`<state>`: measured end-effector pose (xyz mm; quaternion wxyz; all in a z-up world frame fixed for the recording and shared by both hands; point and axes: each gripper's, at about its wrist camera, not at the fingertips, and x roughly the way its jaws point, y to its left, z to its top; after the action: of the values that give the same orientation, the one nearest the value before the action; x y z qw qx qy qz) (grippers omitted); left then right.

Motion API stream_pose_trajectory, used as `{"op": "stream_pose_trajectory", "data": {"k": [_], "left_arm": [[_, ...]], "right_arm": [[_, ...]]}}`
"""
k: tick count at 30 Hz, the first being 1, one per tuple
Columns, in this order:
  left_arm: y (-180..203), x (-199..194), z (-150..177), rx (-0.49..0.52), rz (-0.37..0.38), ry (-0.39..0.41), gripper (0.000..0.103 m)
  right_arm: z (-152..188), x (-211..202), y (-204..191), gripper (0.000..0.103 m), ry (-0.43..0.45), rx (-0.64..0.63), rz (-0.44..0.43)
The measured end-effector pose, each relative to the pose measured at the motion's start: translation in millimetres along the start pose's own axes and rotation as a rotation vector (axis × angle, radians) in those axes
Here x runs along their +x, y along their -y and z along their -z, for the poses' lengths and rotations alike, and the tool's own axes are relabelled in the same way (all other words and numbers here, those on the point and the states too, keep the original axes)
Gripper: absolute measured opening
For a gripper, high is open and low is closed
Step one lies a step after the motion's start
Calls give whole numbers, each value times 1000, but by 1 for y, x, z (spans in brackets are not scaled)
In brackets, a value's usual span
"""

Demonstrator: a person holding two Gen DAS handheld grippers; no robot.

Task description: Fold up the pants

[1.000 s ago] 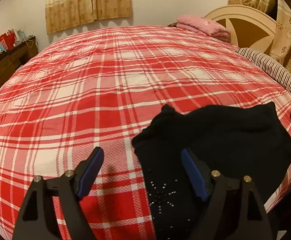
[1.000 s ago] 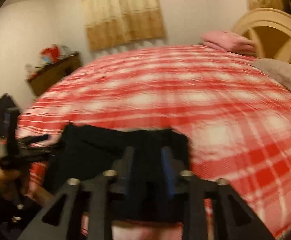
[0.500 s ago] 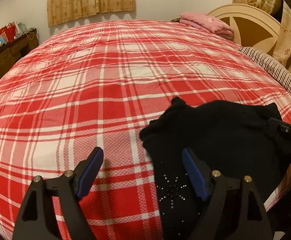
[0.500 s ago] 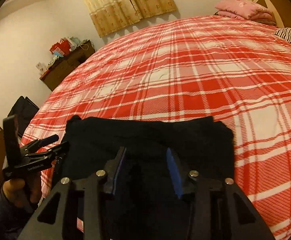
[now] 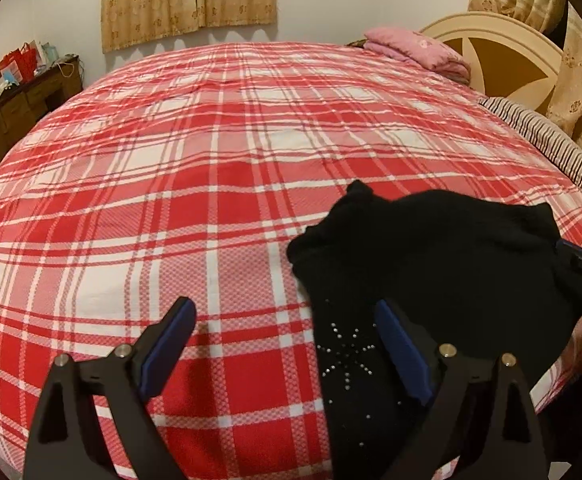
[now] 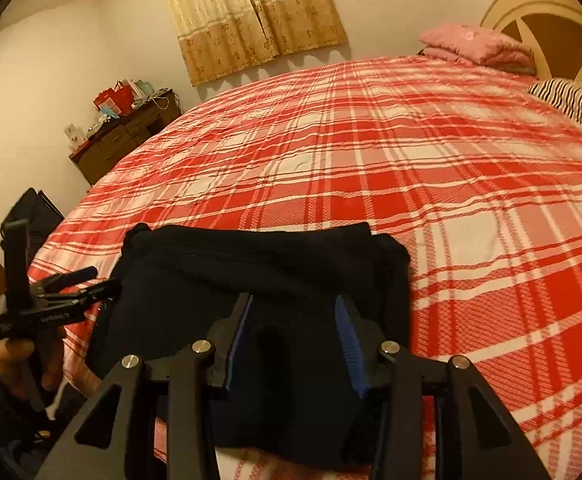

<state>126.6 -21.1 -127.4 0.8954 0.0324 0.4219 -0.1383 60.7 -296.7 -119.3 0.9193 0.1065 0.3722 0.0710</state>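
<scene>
Black pants [image 5: 431,264] folded into a compact bundle at the near edge of the bed [image 5: 211,160], on the red plaid bedspread; rhinestone star pattern visible on the portion nearest the left wrist camera. Left gripper [image 5: 287,344] hovering over the bedspread at the bundle's left edge, fingers wide apart, nothing between them; right-hand pad over black fabric, left-hand pad over plaid. Spread unchanged from 1.0 s ago; view shifted slightly, bundle now a bit further right in frame. Right gripper [image 6: 295,332] low over the middle of the bundle, fingers parted, wider than 1.0 s ago; contact with cloth cannot be told. Right wrist view sharp now, blurred 1.0 s ago. Pink folded blanket [image 5: 419,52] and striped pillow [image 5: 547,144] near the headboard [image 5: 503,56], well apart from the pants. Dresser [image 6: 127,140] against the far wall.
</scene>
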Motion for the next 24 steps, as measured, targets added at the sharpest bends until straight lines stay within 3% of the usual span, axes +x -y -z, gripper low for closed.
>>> {"op": "stream_pose_trajectory", "data": {"k": [6, 9, 11, 15, 20, 24], "left_arm": [[8, -6, 4, 22, 11, 11, 94], [11, -2, 10, 23, 9, -10, 94], [11, -4, 17, 11, 13, -5, 94], [13, -11, 31, 2, 16, 8, 94], [9, -8, 37, -24, 39, 5, 94], [4, -5, 43, -43, 60, -7, 94]], "right_arm": [[4, -5, 6, 44, -11, -14, 48], [5, -5, 3, 44, -11, -54, 158], [1, -12, -3, 44, 19, -65, 164], [-18, -22, -39, 44, 80, -156, 69], [-48, 23, -85, 44, -53, -202, -186], [-69, 73, -113, 44, -159, -210, -257]]}}
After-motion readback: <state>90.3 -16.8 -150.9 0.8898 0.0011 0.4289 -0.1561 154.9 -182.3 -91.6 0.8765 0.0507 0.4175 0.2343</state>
